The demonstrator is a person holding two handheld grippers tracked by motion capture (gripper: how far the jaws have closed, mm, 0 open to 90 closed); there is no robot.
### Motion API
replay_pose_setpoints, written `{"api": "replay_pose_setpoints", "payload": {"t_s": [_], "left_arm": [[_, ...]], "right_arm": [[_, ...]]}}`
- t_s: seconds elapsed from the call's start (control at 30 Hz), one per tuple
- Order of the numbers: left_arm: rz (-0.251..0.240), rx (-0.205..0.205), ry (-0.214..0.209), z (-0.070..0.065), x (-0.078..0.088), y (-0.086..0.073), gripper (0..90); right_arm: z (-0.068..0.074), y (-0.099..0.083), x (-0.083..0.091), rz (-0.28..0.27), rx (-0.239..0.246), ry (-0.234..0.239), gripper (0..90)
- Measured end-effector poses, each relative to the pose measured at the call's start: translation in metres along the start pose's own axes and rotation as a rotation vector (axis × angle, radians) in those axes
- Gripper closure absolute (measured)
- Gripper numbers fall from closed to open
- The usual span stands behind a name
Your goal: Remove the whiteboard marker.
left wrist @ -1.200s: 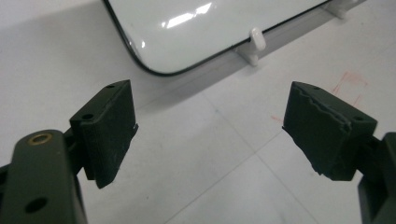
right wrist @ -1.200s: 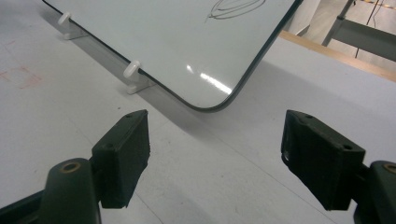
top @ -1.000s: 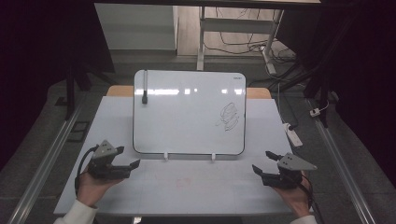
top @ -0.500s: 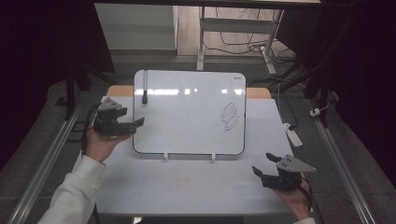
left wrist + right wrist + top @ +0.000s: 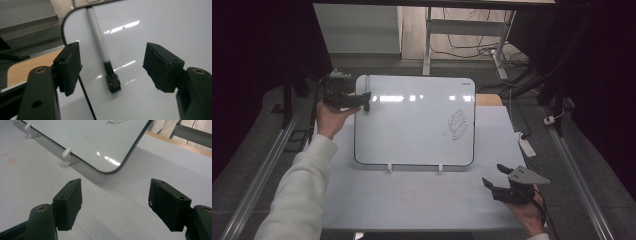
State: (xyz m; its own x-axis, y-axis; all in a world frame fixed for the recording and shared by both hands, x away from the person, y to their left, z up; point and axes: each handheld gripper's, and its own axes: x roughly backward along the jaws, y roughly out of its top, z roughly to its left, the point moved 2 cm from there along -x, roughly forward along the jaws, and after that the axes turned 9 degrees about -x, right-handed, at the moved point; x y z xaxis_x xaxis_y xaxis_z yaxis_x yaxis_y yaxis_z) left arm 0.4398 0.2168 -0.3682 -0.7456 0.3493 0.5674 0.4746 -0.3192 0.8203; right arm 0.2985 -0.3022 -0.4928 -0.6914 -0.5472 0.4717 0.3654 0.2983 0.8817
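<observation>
While the glossy, round-cornered whiteboard [image 5: 414,120] is leaning on two white clips, a slim marker [image 5: 101,50] with grey barrel and black cap is sticking to its far left corner. The left gripper [image 5: 112,67] is straddling the marker, jaws apart but just closing, pads not touching. The right gripper [image 5: 501,181] is resting wide apart, near right.
</observation>
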Motion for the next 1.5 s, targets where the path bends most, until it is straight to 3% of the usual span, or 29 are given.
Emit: {"api": "replay_pose_setpoints", "payload": {"t_s": [0.3,0.67,0.77,1.03,1.17,1.3,1.5], "left_arm": [[-0.004,0.034,0.045,0.015,-0.023,0.025,40.7],[0.012,0.049,0.084,0.015,-0.042,0.031,57.9],[0.018,0.038,0.097,0.012,-0.046,0.033,64.4],[0.049,-0.017,0.179,0.003,-0.053,0.036,75.6],[0.045,-0.034,0.159,-0.006,-0.057,0.037,81.1],[0.053,-0.102,0.182,-0.016,-0.058,0.038,81.5],[0.026,-0.103,0.143,-0.013,-0.041,0.037,81.6]], "right_arm": [[-0.002,0.000,0.001,-0.003,-0.005,-0.009,26.9],[-0.004,-0.003,-0.001,0.005,-0.010,-0.017,27.2],[-0.004,-0.003,-0.001,0.007,-0.010,-0.021,27.2],[-0.003,-0.002,0.000,0.002,-0.008,-0.027,27.5],[-0.002,-0.002,0.001,0.001,-0.005,-0.030,27.9],[-0.003,-0.001,0.001,-0.005,-0.006,-0.033,28.2],[-0.005,-0.002,0.003,-0.014,-0.019,-0.040,28.6]]}}
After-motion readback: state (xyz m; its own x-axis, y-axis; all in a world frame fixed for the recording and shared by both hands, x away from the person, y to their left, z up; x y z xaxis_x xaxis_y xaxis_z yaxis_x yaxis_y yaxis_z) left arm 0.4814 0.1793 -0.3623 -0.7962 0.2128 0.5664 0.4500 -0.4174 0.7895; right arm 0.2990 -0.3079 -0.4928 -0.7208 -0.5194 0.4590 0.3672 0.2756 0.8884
